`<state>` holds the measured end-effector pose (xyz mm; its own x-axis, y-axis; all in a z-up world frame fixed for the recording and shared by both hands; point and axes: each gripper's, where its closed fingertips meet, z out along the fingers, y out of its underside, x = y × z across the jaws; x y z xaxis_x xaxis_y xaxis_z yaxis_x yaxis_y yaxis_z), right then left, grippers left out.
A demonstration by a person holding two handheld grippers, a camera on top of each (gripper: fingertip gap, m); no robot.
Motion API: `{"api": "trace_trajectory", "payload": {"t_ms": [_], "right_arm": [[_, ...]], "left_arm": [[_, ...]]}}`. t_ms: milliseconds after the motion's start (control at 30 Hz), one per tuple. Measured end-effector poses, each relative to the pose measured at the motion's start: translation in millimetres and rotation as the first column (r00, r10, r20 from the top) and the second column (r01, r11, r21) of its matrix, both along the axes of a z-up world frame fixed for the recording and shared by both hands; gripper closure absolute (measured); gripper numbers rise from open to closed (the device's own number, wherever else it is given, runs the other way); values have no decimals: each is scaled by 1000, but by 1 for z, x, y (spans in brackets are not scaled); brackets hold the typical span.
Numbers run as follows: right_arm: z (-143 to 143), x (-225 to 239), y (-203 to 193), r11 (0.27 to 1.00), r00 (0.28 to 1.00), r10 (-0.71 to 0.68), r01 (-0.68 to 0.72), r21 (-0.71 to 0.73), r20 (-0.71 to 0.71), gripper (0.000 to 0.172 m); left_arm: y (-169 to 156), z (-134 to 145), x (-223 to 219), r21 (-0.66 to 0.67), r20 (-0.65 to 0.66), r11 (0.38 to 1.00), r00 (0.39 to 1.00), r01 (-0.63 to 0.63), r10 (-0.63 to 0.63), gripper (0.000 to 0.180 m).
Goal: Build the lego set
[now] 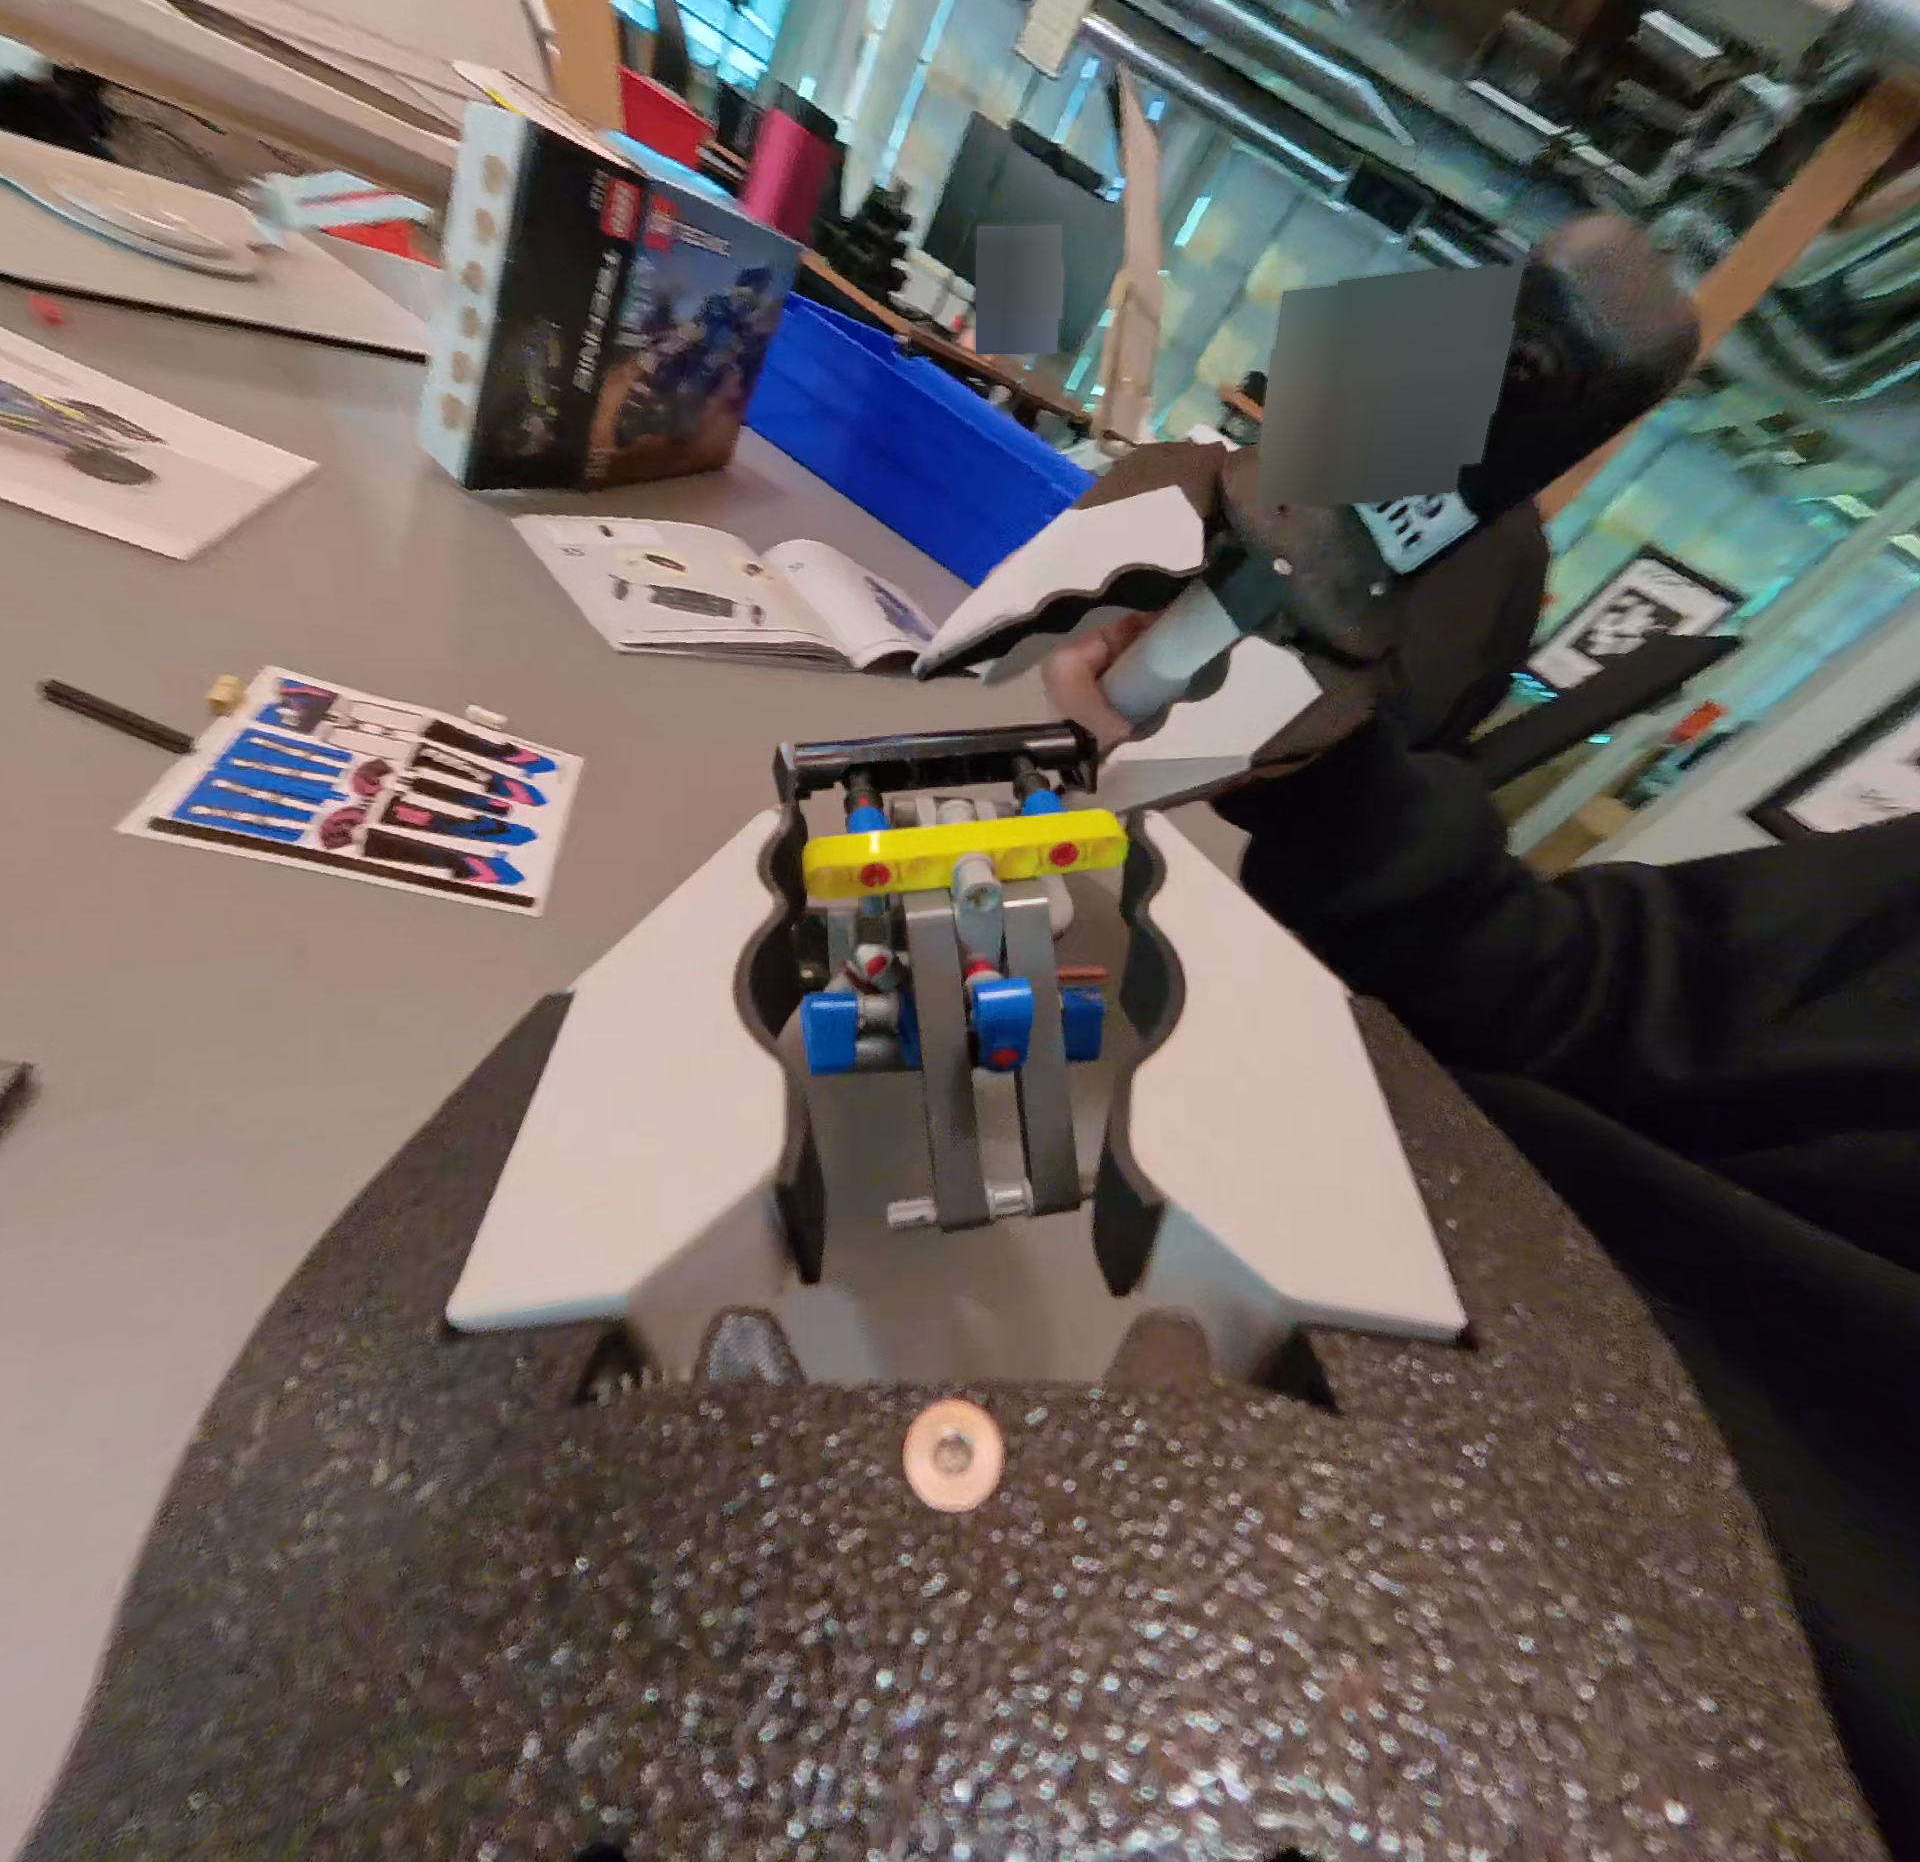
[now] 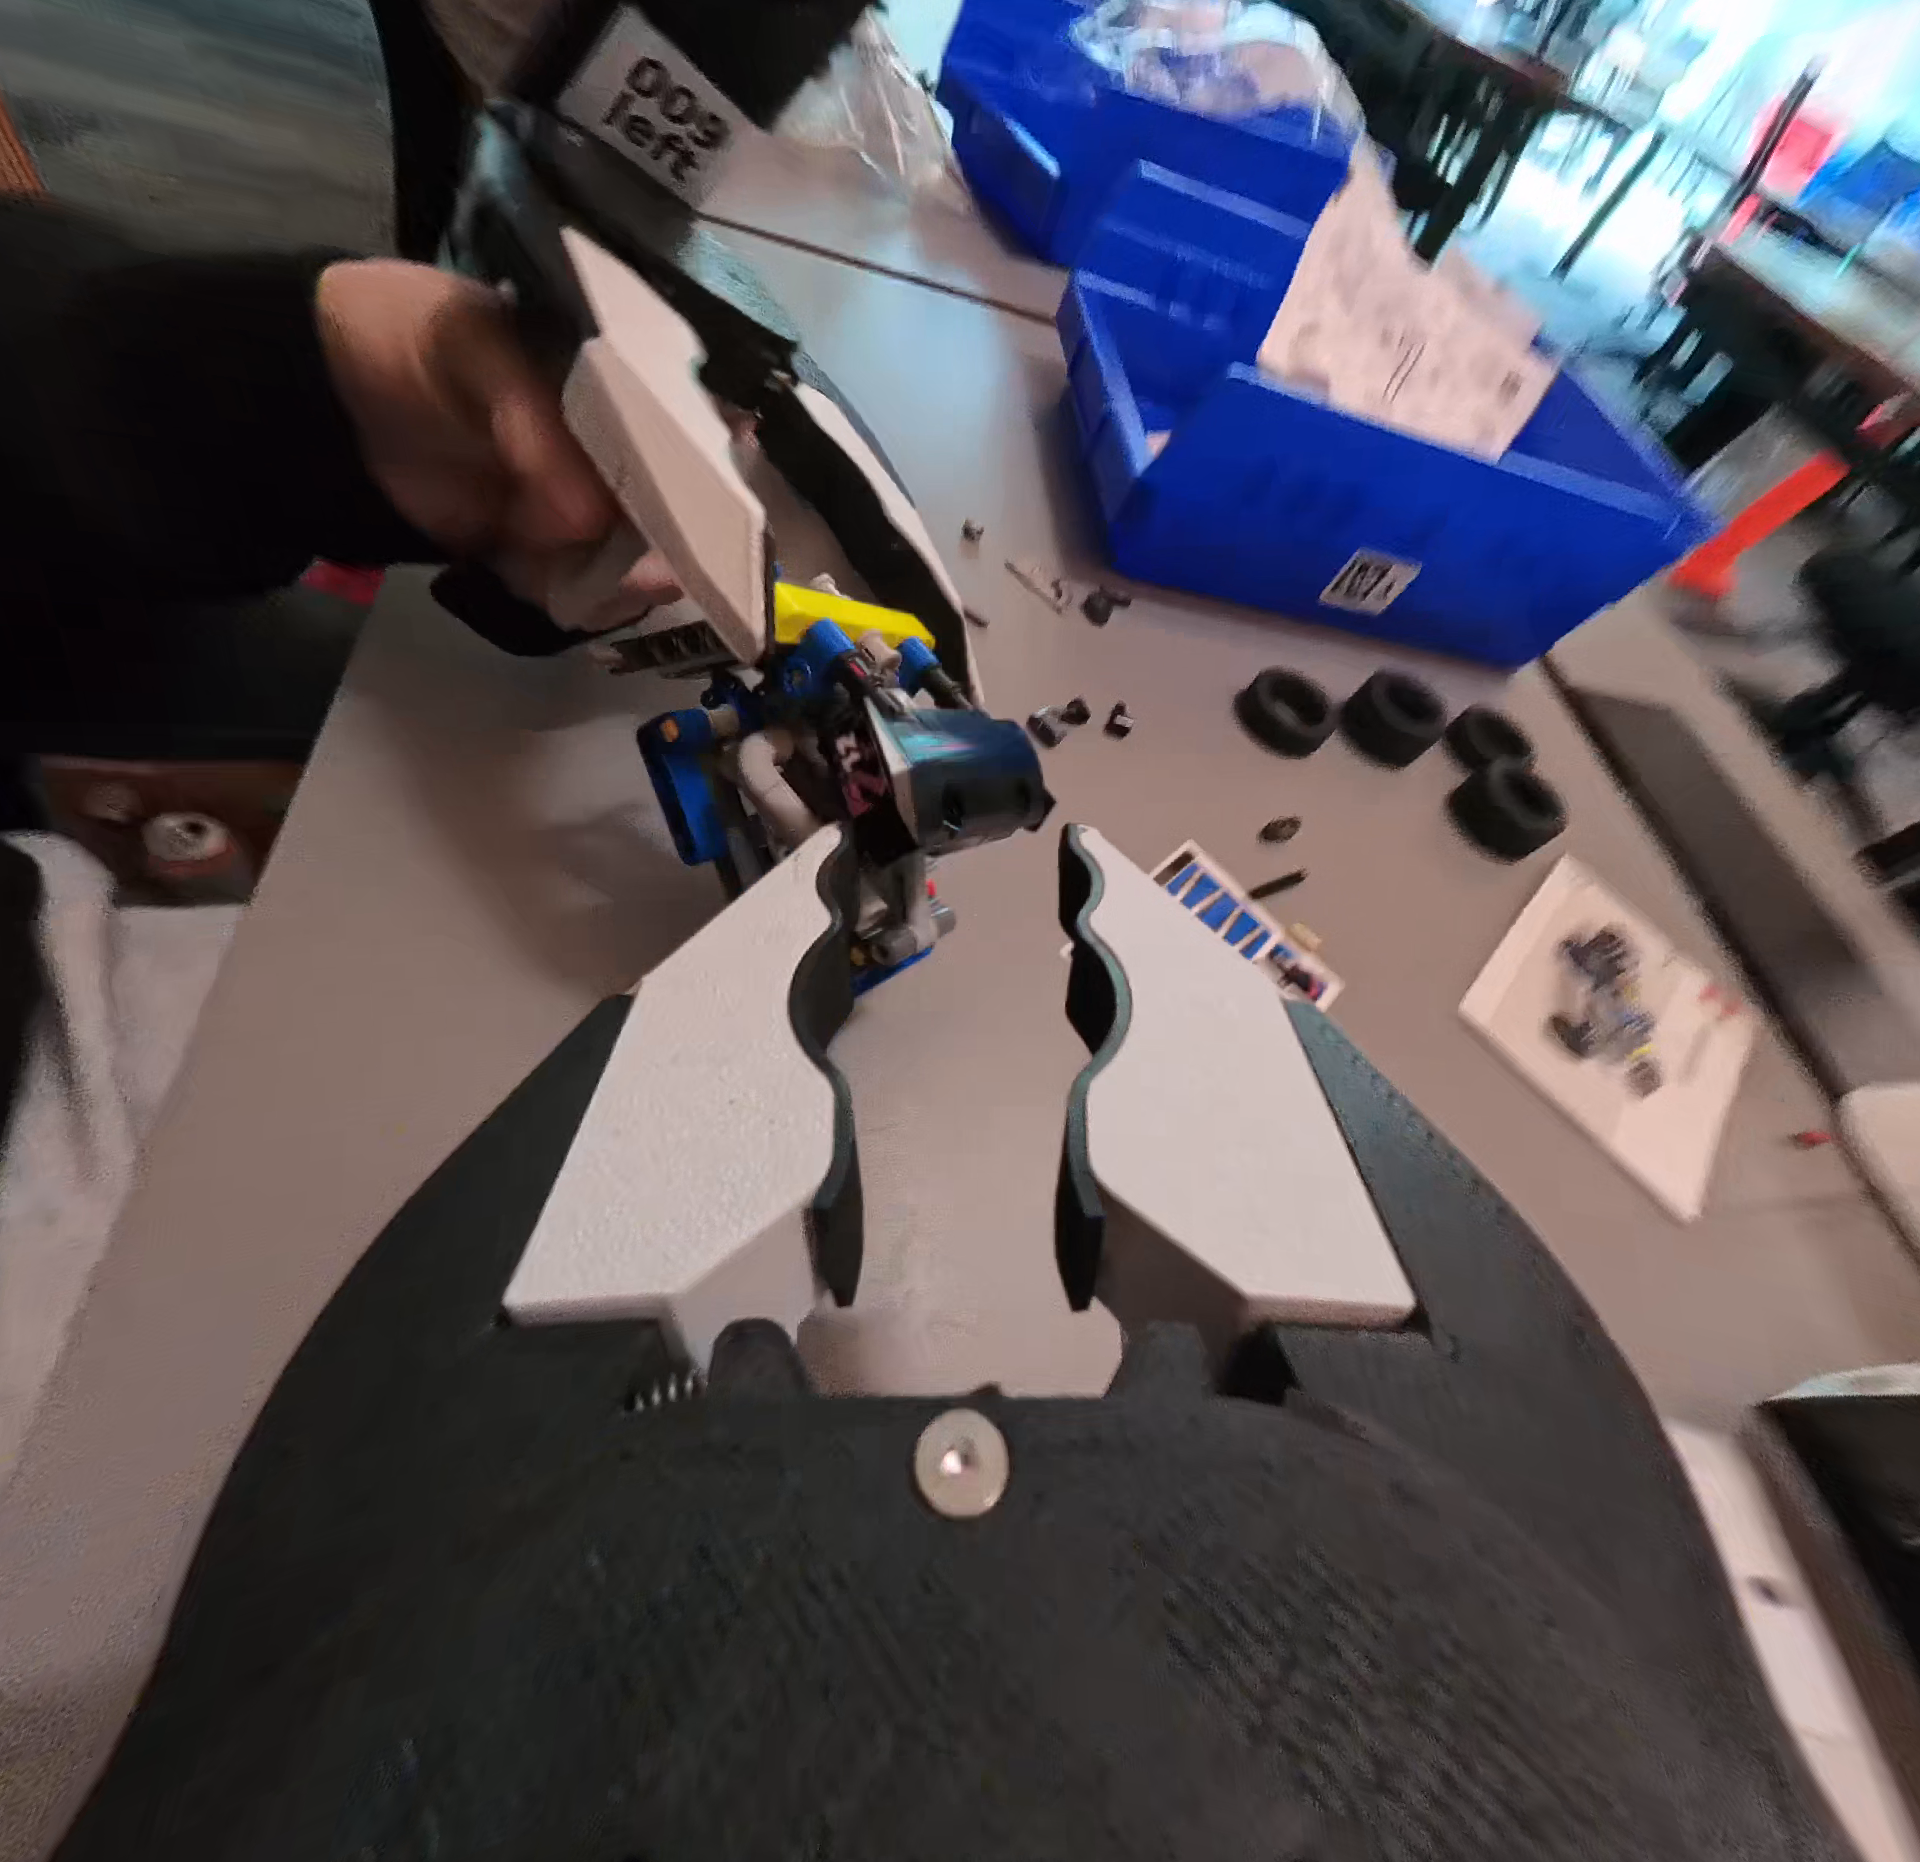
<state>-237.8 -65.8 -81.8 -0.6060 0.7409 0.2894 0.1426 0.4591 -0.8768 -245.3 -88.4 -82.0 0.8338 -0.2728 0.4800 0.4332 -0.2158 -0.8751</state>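
Left wrist view: left gripper [image 1: 951, 919] jaws clamped on brick-built model [image 1: 940, 981], yellow beam [image 1: 961, 851] across front, held above grey counter [image 1: 312, 1033]. Sticker sheet [image 1: 353, 789], open booklet [image 1: 727, 597], box [image 1: 592, 316] beyond. Right gripper [image 2: 951, 856] jaws apart, gripping nothing, just beside model's dark blue panel [image 2: 966, 773]. Black tyres [image 2: 1392, 721], blue bins [image 2: 1351, 493] farther off.

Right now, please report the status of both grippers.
Left gripper clamps blue-grey-yellow brick model. Right gripper open, beside it. Four black tyres on table.
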Motion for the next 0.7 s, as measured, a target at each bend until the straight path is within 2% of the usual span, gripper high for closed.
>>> {"api": "trace_trajectory", "payload": {"t_ms": [200, 300, 367, 433, 567, 667, 700], "right_arm": [[22, 12, -8, 982, 978, 74, -38, 185, -196, 134], [22, 18, -5, 967, 977, 91, -41, 251, -191, 139], [28, 18, -8, 959, 966, 91, -19, 284, -242, 139], [36, 23, -22, 962, 952, 132, -56, 266, -278, 139], [55, 25, -27, 971, 930, 127, -45, 234, -346, 144], [67, 29, -34, 983, 915, 134, -74, 168, -380, 162], [70, 30, -35, 986, 910, 129, -75, 149, -395, 162]], "left_arm": [[-10, 17, 11, 46, 135, 994, 985, 104, -109, 122], [-15, 36, 16, 111, 198, 985, 968, 131, -151, 122], [-19, 46, 23, 142, 228, 976, 954, 164, -193, 122], [-18, 51, 28, 138, 252, 974, 945, 177, -207, 122], [-20, 62, 35, 168, 262, 967, 937, 193, -232, 122], [-24, 71, 39, 197, 268, 958, 928, 209, -258, 122], [-25, 74, 39, 207, 273, 955, 925, 211, -263, 122]]}}
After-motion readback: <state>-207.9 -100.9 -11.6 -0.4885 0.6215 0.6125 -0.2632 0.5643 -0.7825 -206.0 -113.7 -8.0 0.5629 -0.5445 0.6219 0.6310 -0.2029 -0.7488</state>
